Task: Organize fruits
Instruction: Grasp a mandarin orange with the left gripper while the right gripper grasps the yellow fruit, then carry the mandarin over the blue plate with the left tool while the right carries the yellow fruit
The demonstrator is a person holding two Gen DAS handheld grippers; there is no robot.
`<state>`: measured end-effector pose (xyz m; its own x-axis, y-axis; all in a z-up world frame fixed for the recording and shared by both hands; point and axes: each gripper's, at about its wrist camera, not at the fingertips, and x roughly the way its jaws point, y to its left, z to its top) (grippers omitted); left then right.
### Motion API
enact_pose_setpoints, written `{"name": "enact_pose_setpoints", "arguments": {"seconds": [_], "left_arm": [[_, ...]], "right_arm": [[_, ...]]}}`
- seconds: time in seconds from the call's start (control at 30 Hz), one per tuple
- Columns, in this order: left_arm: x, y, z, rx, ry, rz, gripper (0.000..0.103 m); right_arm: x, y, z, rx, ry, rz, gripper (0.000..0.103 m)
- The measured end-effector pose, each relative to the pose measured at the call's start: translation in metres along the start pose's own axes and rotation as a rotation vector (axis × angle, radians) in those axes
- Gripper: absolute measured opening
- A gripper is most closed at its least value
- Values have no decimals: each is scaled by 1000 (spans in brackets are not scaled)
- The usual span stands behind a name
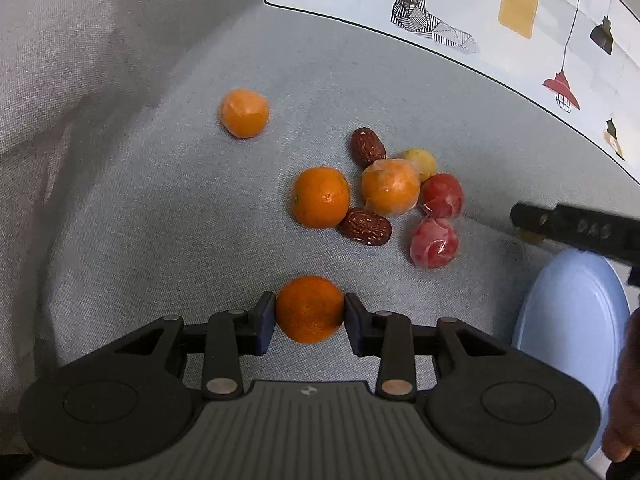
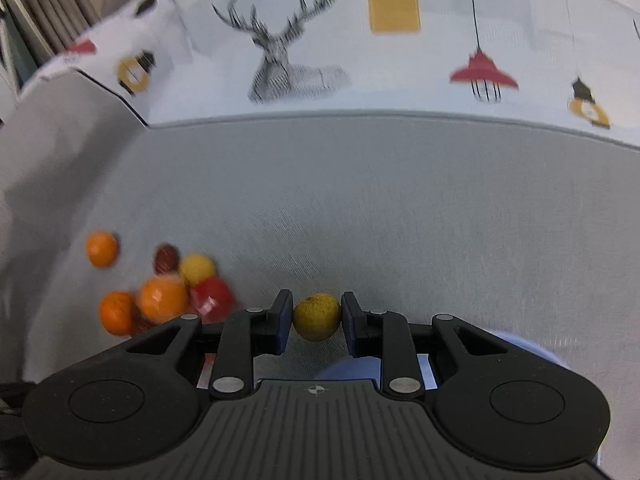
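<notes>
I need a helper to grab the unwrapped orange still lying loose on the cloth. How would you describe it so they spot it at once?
Start at the fruit cluster on the grey cloth below the deer-print backdrop. On the cluster's left edge sits the loose orange, touching a wrinkled brown date. Unlike the plastic-wrapped orange to its right, its skin is bare, and no tongs hold it.

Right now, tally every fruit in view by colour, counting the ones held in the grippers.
Orange fruits, with the one in the left gripper: 4
Red wrapped fruits: 2
Dark brown dates: 2
Yellow fruits, with the one in the right gripper: 2
Total: 10
</notes>
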<state>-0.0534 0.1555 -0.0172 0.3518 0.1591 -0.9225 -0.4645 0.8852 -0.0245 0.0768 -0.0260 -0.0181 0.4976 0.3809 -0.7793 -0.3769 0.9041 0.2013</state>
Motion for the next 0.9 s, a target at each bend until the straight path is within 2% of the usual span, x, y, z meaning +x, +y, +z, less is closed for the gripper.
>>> {"name": "enact_pose_setpoints", "arguments": {"seconds": [0.1,0.3,0.43,0.6,0.77,0.9], "left_arm": [[1,-2,1,14,-1,4,41],[-1,-4,2,27,-17,9,39],[-9,-6,1,41,-50,2,39],[-14,-9,-2,61,-59,-18,39],[-22,-13,0,76,-86,-46,39],[-25,-18,-1,95,-96,-66,39]], "right_arm": [[9,-2,-2,0,26,-20,28],[7,-1,-5,12,5,-18,28],[-20,-2,-3,30,-90,19,28],[-77,5,-7,31,-205,19,28],[-135,19,-42,60,-301,10,28],[-141,3,-82,172,-310,-5,28]]}}
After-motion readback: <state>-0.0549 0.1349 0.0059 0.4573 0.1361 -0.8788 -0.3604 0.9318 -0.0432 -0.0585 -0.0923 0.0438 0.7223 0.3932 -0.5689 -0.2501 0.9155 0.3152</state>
